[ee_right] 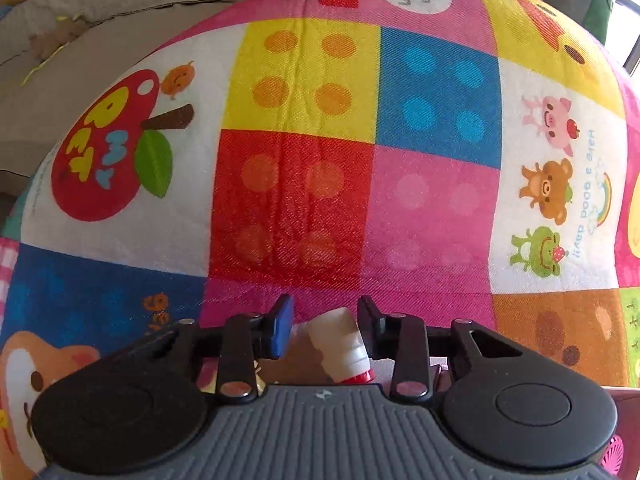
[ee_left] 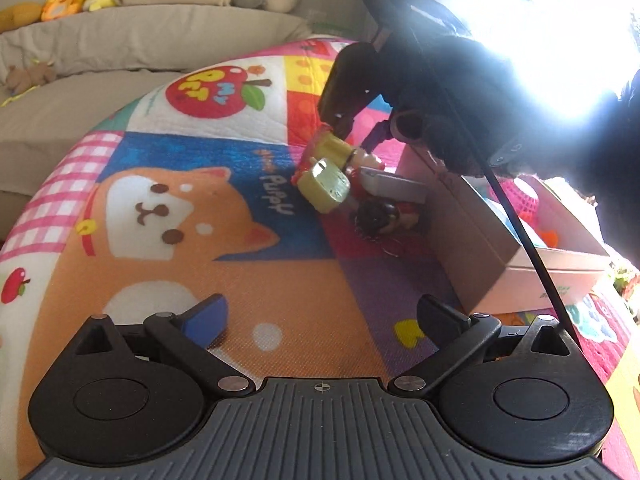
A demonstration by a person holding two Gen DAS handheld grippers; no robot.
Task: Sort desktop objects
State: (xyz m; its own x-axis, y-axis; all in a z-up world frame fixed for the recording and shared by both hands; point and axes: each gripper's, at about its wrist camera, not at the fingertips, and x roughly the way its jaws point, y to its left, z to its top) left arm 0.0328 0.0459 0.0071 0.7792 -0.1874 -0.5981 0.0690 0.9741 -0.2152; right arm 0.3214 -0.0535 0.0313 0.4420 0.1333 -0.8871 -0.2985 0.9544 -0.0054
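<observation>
Starting far left of the cardboard box (ee_left: 500, 256): the left gripper (ee_left: 320, 316) hovers over the patchwork mat (ee_left: 168, 208), jaws spread wide, nothing between them, well apart from the box.

Moving toward the box, a small heap of toys (ee_left: 352, 188) lies on the mat just beside the box's left wall. That heap is what is left to sort.

Right over that heap, at the box's near-left corner, is the right gripper (ee_right: 325, 320), angled steeply down. It is clearly the nearer of the 2 hands. Its jaws are drawn in narrow with a small pale ridged bottle (ee_right: 340, 340) between them. The bottle's long axis runs roughly along the fingers, its red band toward the camera, so the pads cross its width. The right pad sits against it, while the blue left pad (ee_right: 282, 328) is just beside it. I can't tell whether it presses.

My read: the drop spot lies just to the right, over the box wall, so lift first, then cross.
</observation>
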